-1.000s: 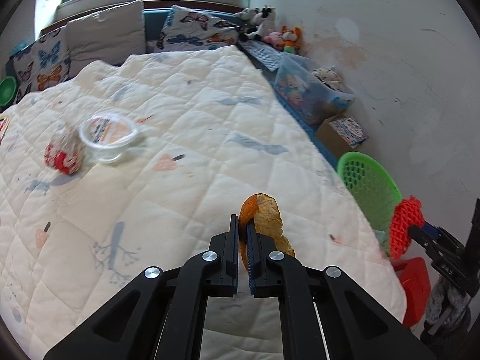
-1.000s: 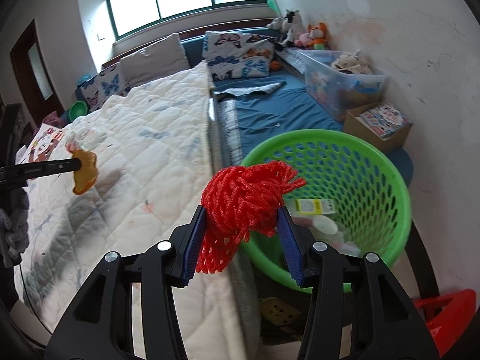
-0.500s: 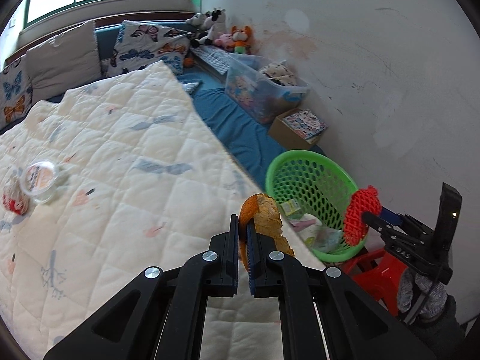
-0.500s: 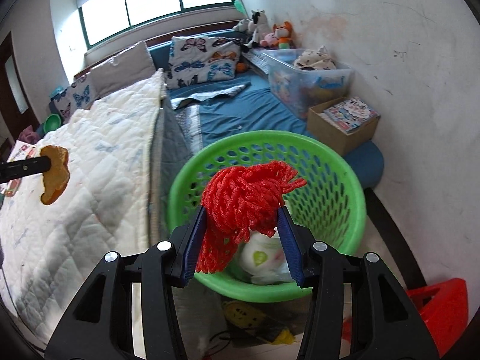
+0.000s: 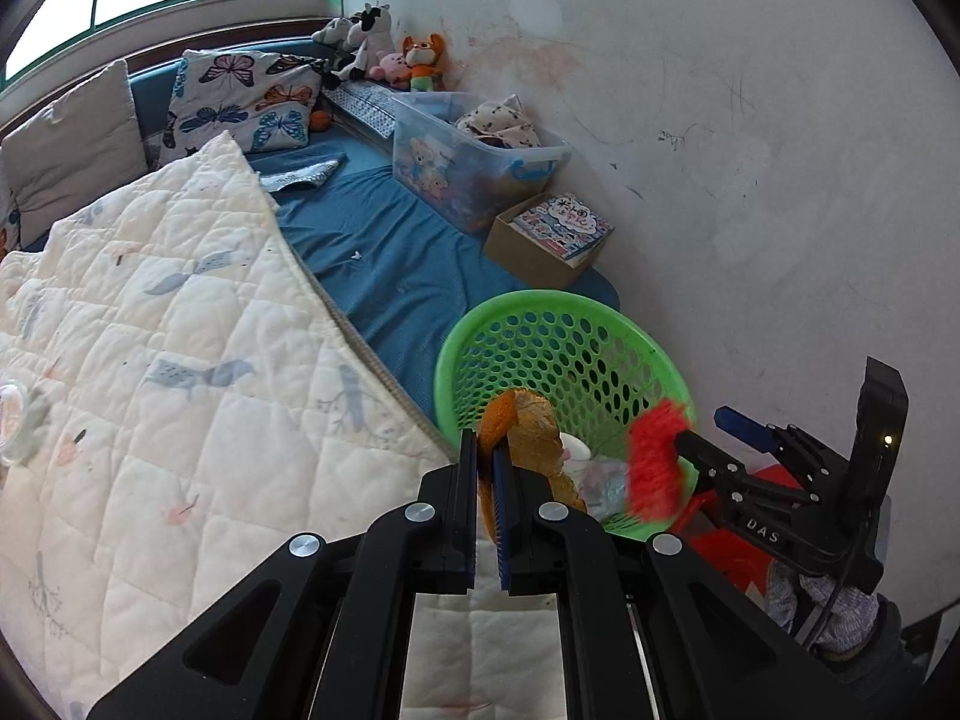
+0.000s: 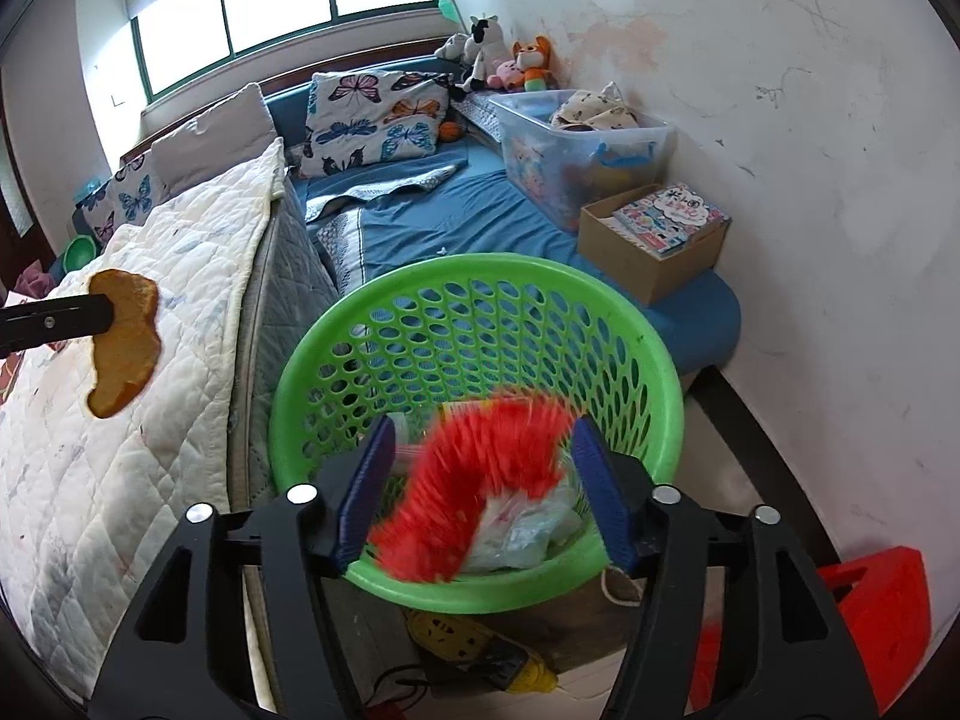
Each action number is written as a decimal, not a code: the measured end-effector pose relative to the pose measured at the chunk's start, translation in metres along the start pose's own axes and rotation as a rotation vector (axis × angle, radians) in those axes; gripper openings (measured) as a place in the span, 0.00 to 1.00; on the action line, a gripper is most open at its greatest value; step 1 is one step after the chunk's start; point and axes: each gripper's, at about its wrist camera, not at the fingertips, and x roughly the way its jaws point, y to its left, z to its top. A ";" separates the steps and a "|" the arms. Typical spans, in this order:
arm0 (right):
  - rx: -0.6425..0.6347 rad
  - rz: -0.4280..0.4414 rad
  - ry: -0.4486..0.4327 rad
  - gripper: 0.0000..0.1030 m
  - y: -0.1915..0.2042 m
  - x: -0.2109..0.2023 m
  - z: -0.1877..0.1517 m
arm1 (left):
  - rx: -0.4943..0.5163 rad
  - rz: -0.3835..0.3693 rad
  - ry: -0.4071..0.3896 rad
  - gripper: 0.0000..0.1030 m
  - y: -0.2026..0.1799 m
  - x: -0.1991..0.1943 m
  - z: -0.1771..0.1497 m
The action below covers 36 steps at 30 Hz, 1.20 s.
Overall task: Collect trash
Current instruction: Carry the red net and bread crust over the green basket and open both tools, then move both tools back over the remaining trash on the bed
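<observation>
Right wrist: right gripper [image 6: 480, 474] fingers just spread, red net [image 6: 480, 480] loose over basket rim [image 6: 480, 267]; left gripper [image 5: 485, 462] clamps peel [image 5: 528, 426].

A wide bed [image 5: 384, 276] in a blue fitted sheet carries a cream quilted cover printed with birds [image 5: 180, 360], a butterfly-print pillow [image 5: 246, 99], a clear plastic storage box of toys [image 5: 474, 162] and an open brown cardboard box of booklets [image 5: 540, 240]. On the floor [image 6: 774, 450] beside it stands a green perforated plastic basket [image 6: 480, 282].

basket [image 6: 651, 354]: green | net [image 6: 480, 474]: red | peel [image 6: 123, 336]: orange | quilt [image 5: 180, 360]: cream, bird print | sheet [image 5: 390, 258]: blue
</observation>
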 end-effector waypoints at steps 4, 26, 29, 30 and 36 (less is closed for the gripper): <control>0.005 0.002 -0.005 0.62 -0.006 -0.002 -0.003 | -0.002 -0.009 0.007 0.05 -0.009 0.013 0.003; -0.008 0.047 -0.012 0.65 -0.004 -0.016 -0.017 | 0.001 -0.074 0.063 0.31 -0.036 0.055 0.000; -0.015 0.057 -0.016 0.65 0.002 -0.019 -0.017 | -0.006 -0.074 0.040 0.36 -0.030 0.044 -0.002; -0.020 0.057 -0.019 0.65 0.005 -0.020 -0.016 | -0.006 -0.077 0.036 0.37 -0.027 0.038 -0.003; -0.057 0.086 -0.037 0.66 0.027 -0.032 -0.013 | -0.007 -0.026 0.000 0.38 -0.013 0.006 -0.011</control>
